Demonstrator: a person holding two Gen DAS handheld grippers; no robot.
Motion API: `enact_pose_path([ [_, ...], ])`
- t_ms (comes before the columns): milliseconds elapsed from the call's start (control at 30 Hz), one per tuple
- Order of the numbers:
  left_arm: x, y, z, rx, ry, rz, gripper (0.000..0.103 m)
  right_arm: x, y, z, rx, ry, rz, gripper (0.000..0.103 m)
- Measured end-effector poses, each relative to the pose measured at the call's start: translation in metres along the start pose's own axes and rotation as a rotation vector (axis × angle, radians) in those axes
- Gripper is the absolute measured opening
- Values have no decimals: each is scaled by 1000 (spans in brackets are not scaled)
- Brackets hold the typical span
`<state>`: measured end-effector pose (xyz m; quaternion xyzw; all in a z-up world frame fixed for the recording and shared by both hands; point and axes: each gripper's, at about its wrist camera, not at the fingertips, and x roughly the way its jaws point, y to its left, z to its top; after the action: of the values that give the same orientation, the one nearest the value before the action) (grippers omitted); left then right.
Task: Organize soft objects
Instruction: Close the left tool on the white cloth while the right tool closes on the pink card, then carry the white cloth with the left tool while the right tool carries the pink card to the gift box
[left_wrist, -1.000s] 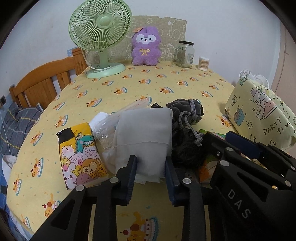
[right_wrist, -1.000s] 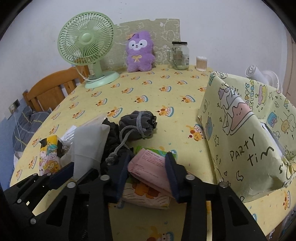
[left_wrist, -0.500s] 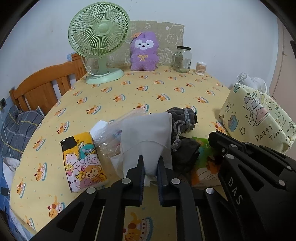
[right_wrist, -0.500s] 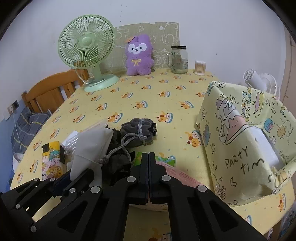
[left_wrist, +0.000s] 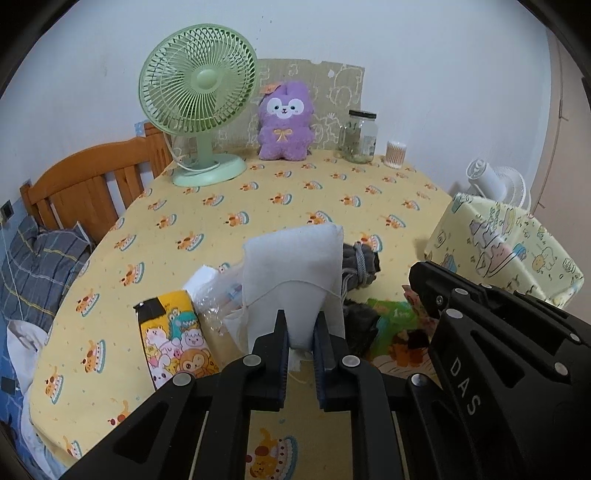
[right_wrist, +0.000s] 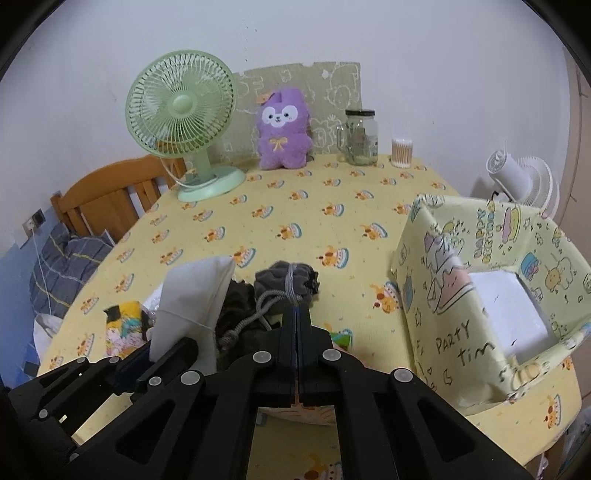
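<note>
My left gripper (left_wrist: 300, 330) is shut on a white soft pouch (left_wrist: 295, 266) and holds it tilted up above the pile; the pouch also shows in the right wrist view (right_wrist: 192, 299). My right gripper (right_wrist: 296, 317) has its jaws pressed together; a thin pink-and-orange packet (right_wrist: 295, 410) hangs under them, seemingly pinched. Below lie a grey drawstring bag (right_wrist: 288, 284), dark cloth (right_wrist: 236, 306), a cartoon tissue pack (left_wrist: 173, 339), a clear plastic bag (left_wrist: 218, 299) and a green packet (left_wrist: 395, 321). An open box wrapped in party paper (right_wrist: 443, 295) stands to the right.
At the table's far edge stand a green desk fan (left_wrist: 199, 99), a purple plush toy (left_wrist: 284, 122), a glass jar (left_wrist: 360, 138) and a cotton swab cup (left_wrist: 396, 154). A wooden bed frame (left_wrist: 88, 188) is on the left, a white fan (right_wrist: 521, 181) beyond the right edge.
Both grippers closed, the left on the white pouch, the right over the pink packet. Both then rose, and the pouch lifted and tilted upright.
</note>
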<state>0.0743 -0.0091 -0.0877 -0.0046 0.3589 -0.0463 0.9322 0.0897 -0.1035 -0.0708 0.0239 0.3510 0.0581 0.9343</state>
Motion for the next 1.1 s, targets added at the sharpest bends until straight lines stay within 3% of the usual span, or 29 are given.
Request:
enact_pose_path([
  [1100, -51, -16, 55, 38, -100, -30, 9, -65, -6, 57, 3, -129, 11, 3],
])
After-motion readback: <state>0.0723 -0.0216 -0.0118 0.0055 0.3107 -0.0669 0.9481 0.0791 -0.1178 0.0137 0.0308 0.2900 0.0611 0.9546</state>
